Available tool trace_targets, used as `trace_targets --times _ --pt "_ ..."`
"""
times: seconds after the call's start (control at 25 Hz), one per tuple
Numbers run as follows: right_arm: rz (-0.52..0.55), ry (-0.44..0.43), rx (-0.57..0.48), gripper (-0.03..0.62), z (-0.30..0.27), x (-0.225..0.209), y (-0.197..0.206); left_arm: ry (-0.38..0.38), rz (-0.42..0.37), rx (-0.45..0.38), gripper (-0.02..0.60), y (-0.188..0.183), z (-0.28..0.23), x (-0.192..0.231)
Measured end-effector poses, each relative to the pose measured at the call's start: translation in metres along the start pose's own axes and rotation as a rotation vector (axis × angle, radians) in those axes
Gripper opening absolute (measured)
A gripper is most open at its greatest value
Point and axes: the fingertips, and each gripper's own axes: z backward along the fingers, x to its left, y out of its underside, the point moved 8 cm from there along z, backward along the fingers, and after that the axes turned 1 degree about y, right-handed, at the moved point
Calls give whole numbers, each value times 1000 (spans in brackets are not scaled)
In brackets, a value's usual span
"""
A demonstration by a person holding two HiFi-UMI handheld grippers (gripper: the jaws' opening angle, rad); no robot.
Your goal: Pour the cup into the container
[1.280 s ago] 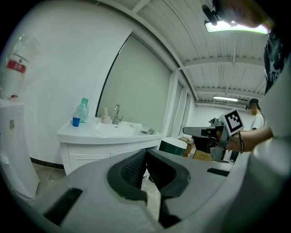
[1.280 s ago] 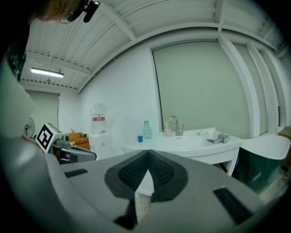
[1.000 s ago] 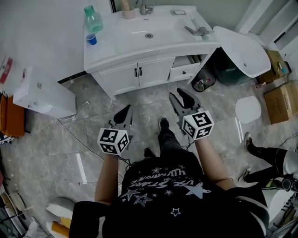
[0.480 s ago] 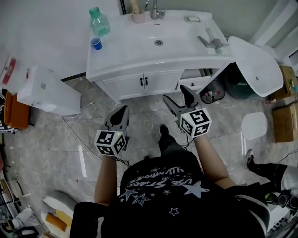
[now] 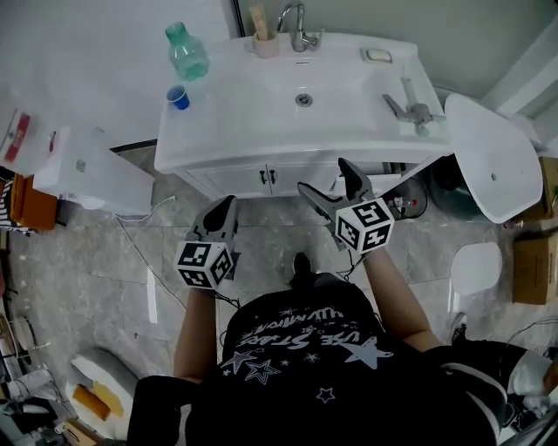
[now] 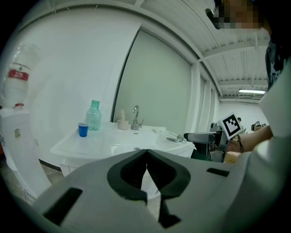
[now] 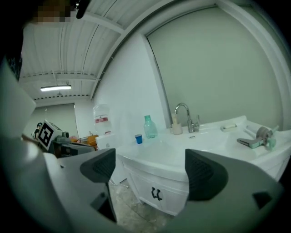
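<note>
White vanity top (image 5: 253, 131) runs across in front of you, and the task's things sit at its far left corner. One blue cup (image 5: 178, 97) stands there with one green bottle (image 5: 187, 52) just behind it near the back edge. The bottle is probably the container, set close so the pour needs little travel. One tumbler (image 5: 266, 43) stands at the back edge beside the single faucet (image 5: 299, 26). You carry two grippers, both on your side of the front edge and well apart from the cup. Your left gripper (image 5: 224, 207) has its jaws pressed together on nothing, likely idle for now. Your right gripper (image 5: 327, 179) has just been spreading its jaws and shows them gaping wide with nothing between, which I read as readying for the cup.
</note>
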Motion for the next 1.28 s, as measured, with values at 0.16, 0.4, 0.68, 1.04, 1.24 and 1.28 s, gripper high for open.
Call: trace_targets --times 0.16,0.4,0.68,1.04,1.24,1.28 --pt "17 -48 6 465 -20 -21 -8 -60 8 -19 12 -8 -16 5" --pt "52 -134 33 466 -53 -33 -14 -169 34 -34 12 -10 -16 16" --pt "81 -215 59 465 -97 -20 -21 -263 70 -49 12 -13 -8 43" --pt "146 -269 83 463 -165 -5 -40 -330 78 -75 12 -32 -24 110" --pt "189 -309 100 463 -214 6 -51 -352 97 -98 12 -41 -32 148" --pt "194 -318 101 463 -225 9 -53 -356 99 -98 12 -43 -33 157"
